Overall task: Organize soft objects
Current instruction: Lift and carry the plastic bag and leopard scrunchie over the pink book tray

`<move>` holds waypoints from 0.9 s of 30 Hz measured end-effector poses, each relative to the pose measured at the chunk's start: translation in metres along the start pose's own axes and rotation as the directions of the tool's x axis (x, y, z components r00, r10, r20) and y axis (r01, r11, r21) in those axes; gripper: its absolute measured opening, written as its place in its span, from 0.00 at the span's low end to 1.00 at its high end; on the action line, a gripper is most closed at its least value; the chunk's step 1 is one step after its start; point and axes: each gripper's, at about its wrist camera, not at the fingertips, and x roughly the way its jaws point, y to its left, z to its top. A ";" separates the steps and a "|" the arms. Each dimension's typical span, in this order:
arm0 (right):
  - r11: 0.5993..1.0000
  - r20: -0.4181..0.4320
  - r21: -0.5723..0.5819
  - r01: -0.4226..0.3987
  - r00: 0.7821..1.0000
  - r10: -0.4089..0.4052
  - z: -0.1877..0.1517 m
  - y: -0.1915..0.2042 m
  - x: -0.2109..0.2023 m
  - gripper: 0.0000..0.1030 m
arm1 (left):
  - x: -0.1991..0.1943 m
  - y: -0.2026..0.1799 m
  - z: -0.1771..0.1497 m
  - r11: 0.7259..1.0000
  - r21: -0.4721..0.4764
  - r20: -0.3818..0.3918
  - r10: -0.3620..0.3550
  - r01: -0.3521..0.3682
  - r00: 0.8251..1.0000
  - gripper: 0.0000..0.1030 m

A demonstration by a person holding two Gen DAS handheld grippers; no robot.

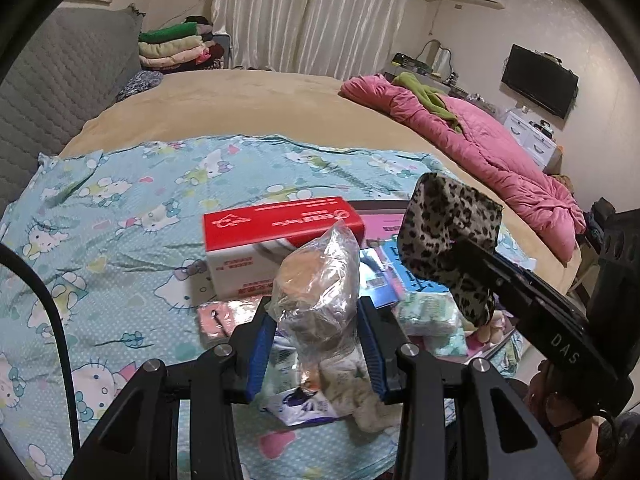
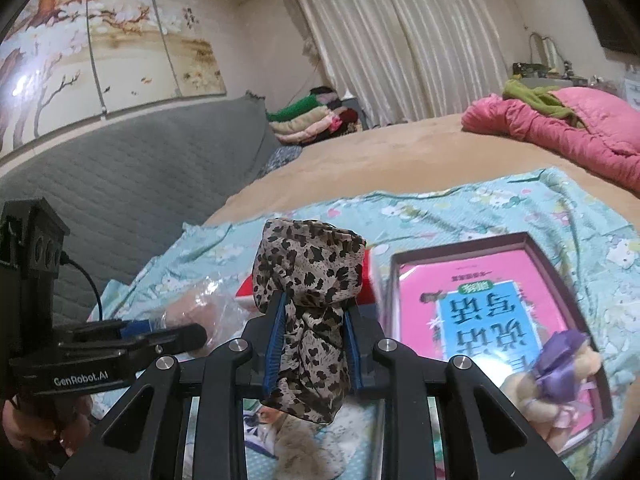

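Both hands are carrying soft items above the bed: the left gripper (image 1: 316, 322) jaws pinching a clear plastic bag (image 1: 318, 280), the right gripper (image 2: 314, 334) jaws pinching a leopard-print cloth (image 2: 308, 296). A plush toy (image 2: 556, 384) and packets are still lying unsorted on the cartoon-print sheet (image 1: 120, 200).

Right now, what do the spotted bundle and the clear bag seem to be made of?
Spotted bundle: apparently thin woven fabric, matte, leopard print; it bunches into soft folds.
Clear bag: seemingly thin plastic film, glossy; it is crinkled, glinting, and see-through to the contents.
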 end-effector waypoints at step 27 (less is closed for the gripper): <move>0.966 0.140 0.173 0.191 0.966 -0.216 0.012 -0.099 -0.071 0.26 | 0.031 -0.119 0.005 0.974 0.199 -0.058 -0.097 0.106 0.994 0.40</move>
